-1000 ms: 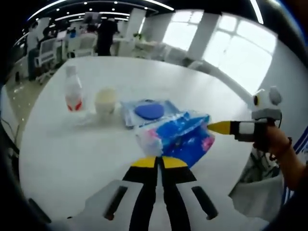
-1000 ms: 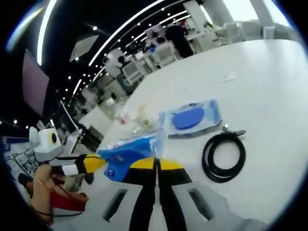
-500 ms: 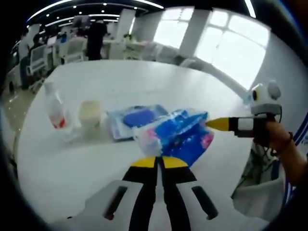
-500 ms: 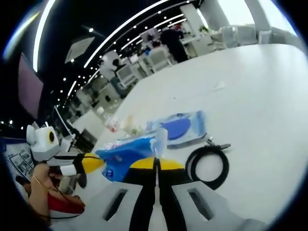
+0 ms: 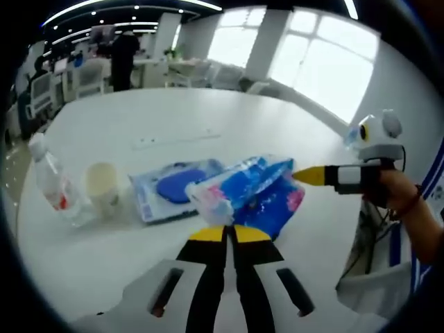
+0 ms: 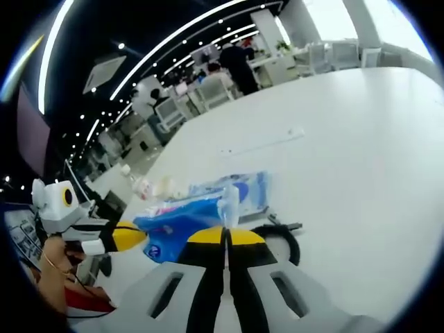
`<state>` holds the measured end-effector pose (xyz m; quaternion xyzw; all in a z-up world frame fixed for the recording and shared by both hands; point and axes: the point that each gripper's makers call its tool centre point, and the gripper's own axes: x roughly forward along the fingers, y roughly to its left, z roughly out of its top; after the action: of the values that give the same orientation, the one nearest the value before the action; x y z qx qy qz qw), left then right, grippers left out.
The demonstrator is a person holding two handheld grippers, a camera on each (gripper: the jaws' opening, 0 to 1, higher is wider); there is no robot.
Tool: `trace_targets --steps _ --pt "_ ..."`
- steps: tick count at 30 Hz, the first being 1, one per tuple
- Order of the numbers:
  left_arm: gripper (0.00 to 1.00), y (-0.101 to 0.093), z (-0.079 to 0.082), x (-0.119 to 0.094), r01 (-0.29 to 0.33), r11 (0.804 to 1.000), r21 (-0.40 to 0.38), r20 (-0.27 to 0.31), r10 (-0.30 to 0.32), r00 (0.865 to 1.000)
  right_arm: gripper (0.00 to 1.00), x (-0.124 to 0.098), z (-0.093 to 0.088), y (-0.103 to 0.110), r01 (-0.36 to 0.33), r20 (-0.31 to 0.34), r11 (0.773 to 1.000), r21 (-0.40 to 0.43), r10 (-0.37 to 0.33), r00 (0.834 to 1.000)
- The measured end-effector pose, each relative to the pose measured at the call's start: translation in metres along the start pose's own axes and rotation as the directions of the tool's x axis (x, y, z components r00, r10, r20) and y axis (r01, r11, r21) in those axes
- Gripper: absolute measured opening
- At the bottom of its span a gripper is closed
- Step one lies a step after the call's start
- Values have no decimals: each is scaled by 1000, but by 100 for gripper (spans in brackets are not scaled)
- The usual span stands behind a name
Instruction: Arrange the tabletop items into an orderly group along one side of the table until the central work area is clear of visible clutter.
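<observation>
Tissue pack (image 5: 246, 198) hangs between your left gripper (image 5: 229, 232) and right gripper (image 6: 223, 234), each clamped on a thin plastic end, so uneven pulling could tear it or drop it onto the cable (image 6: 288, 243)

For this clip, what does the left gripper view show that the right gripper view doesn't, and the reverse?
Left gripper view alone: a person's hand holding the right gripper.

Right gripper view alone: a coiled black cable on the table, partly behind that gripper's own fingers.

Both: the blue tissue pack pinched at opposite ends by both grippers, the blue-disc packet, the cup, the bottle and the white strip.
</observation>
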<state>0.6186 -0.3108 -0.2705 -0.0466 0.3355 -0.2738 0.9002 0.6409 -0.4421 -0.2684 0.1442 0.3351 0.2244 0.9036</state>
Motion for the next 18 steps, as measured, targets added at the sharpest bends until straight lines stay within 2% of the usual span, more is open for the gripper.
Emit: trace_targets --steps 13,18 --pt "0 -5 7 37 37 999 6 -12 -37 999 1 12 10 -36 64 -6 998 -16 -64 998" --pt "0 -8 12 51 61 998 -15 -7 -61 998 1 16 16 -51 86 -3 996 -15 -86 996"
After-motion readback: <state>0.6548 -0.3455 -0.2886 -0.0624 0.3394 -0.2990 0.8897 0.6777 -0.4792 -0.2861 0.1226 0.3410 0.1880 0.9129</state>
